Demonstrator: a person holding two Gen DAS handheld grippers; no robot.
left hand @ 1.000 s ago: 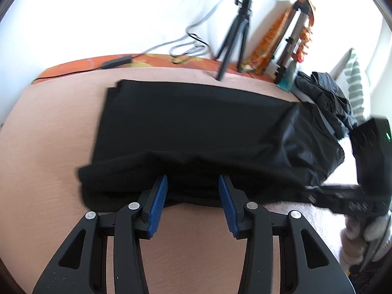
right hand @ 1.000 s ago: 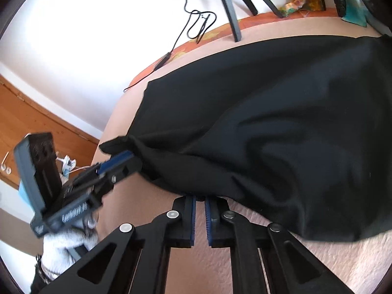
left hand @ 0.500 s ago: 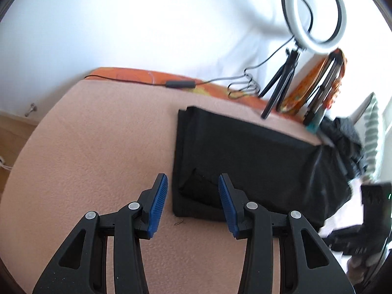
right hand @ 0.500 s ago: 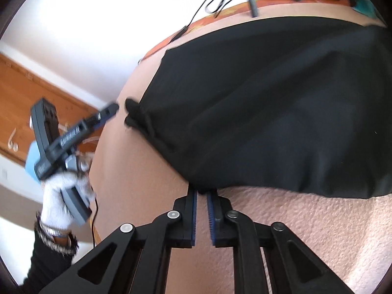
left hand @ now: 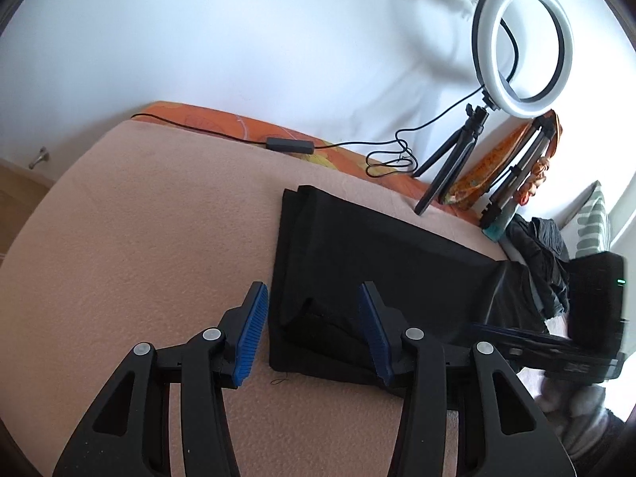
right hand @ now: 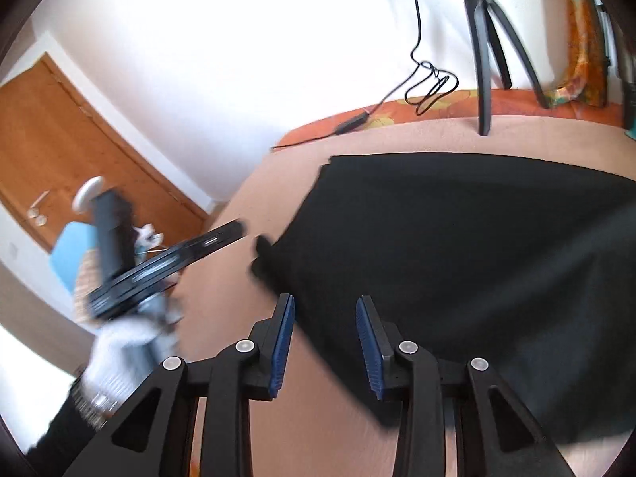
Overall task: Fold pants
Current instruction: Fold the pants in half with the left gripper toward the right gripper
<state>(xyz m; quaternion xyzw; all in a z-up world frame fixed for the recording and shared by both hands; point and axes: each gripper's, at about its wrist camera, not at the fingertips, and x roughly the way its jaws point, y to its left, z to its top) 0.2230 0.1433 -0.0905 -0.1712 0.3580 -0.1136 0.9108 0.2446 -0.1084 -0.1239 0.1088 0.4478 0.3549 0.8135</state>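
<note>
Black fabric pants (left hand: 381, 262) are laid flat on the peach fleece blanket (left hand: 139, 238) covering the bed, folded lengthwise into a long dark rectangle running along the far edge toward the right side; a small bunched fold of cloth is seen at the near left corner of the pants. Left gripper (left hand: 314, 326), black with blue ribbed pads, is held wide open above that near left corner, nothing clamped, the bunched fold being framed between the fingers (left hand: 252, 330) without visible contact. Right gripper (right hand: 324, 342), same build, is also spread open with nothing gripped, poised over the near edge of the pants (right hand: 477, 262) further along; contact with the cloth cannot be told because of motion blur. From the right wrist view the left gripper (right hand: 234, 230) is seen blurred off the left edge of the bed, held in a white-gloved hand (right hand: 119, 342). White ring light on a black tripod (left hand: 520, 39) is stood at the far edge of the bed, its black cable (left hand: 290, 145) trailed along the orange patterned sheet (left hand: 222, 123). Dark crumpled clothing pile (left hand: 544, 250) is seen at the far right corner.
</note>
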